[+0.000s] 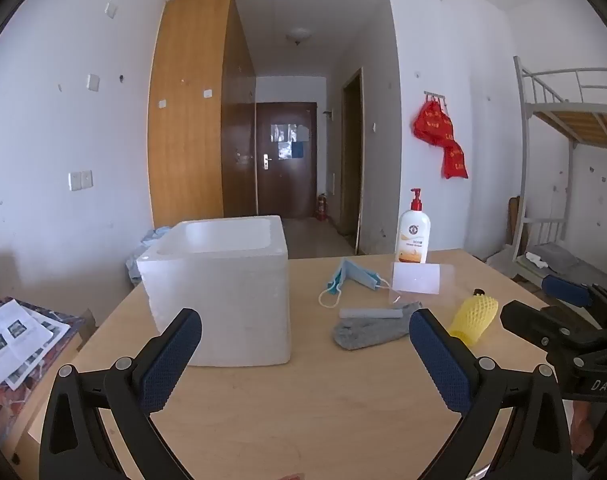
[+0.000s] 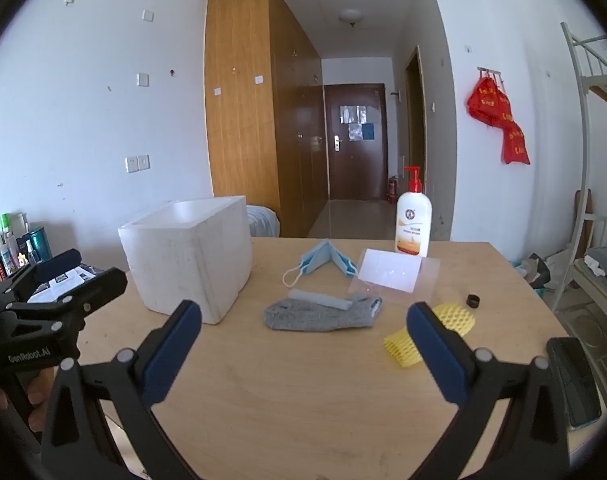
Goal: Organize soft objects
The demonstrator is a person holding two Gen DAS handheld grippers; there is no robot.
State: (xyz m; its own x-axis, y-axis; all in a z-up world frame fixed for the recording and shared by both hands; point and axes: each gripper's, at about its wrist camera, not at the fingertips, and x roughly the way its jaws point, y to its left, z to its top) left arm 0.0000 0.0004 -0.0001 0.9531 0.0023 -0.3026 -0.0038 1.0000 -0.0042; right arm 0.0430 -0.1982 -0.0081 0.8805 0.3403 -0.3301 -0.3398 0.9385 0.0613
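A white foam box point(image 1: 223, 288) point(image 2: 191, 258) stands open-topped on the left of the wooden table point(image 1: 303, 412) point(image 2: 303, 392). To its right lie a grey glove point(image 1: 367, 330) point(image 2: 319, 316) with a pale foam strip point(image 1: 369, 313) point(image 2: 319, 298) across it, a folded blue face mask point(image 1: 353, 276) point(image 2: 325, 260), and a yellow foam net sleeve point(image 1: 473, 320) point(image 2: 453, 318). My left gripper point(image 1: 303, 336) hovers open in front of the box and glove. My right gripper point(image 2: 303, 328) is open too, short of the glove, with nothing between its fingers.
A white lotion pump bottle point(image 1: 413, 236) point(image 2: 413, 226) stands at the table's far edge, with a clear sheet and white card point(image 1: 417, 278) point(image 2: 389, 274) before it. A small black cap point(image 2: 473, 301) and a dark phone point(image 2: 575, 384) lie at right. Papers point(image 1: 15, 340) lie on a low surface at left.
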